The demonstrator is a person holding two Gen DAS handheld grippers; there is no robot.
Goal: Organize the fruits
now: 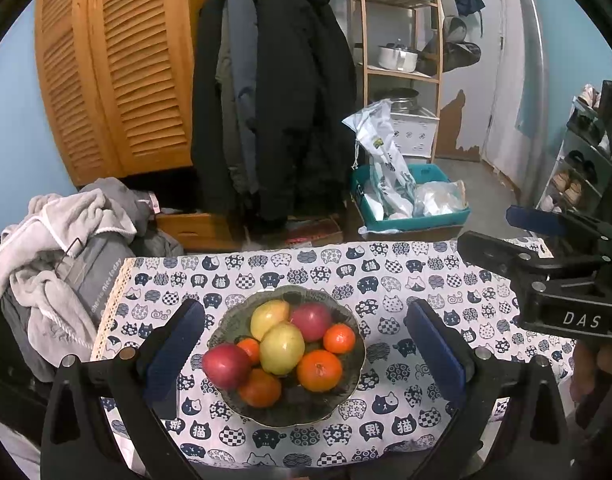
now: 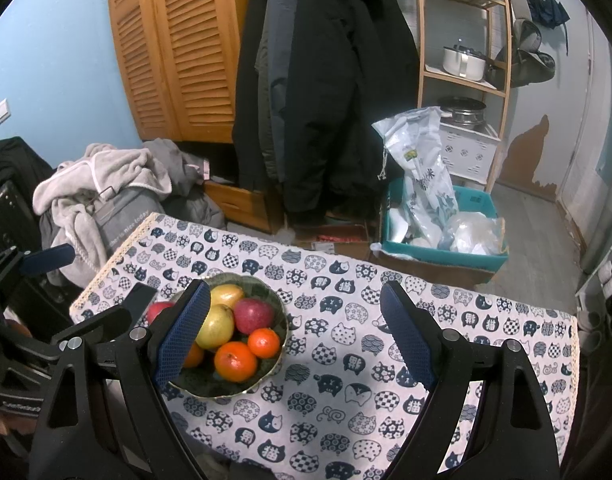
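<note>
Pile of grey and white laundry [image 1: 62, 256] heaped off the left edge of the bench [image 1: 406, 276], beside the louvred wooden cabinet [image 1: 114, 68]. Bench draped in a white cloth printed with navy cats. Left hand-held gripper [image 1: 304, 346] low over the near edge, blue pads spread wide, nothing pinched; green bowl [image 1: 348, 390] framed in the gap between them, neither pad touching it. Bowl sitting on the cloth, left of the bench's middle in the right wrist view, rim scalloped and pale. Contents, left to right: red apple [image 1: 225, 365] at the near-left rim; small orange [image 1: 250, 350] behind it; another orange [image 1: 260, 388] at the front; two yellow-green pears [image 1: 282, 348] stacked in the centre; second red apple [image 1: 311, 321] at the back; larger orange [image 1: 319, 371] front-right; small orange [image 1: 339, 338] at the right rim. Right hand-held gripper [image 2: 296, 336] alongside, pads likewise apart and empty, left pad overlapping the bowl's near-left side in its own view, bare cloth between the pads. Dark coats [image 1: 266, 92] hanging behind. Teal crate [image 1: 418, 222] of plastic bags on the floor past the bench's far right.
</note>
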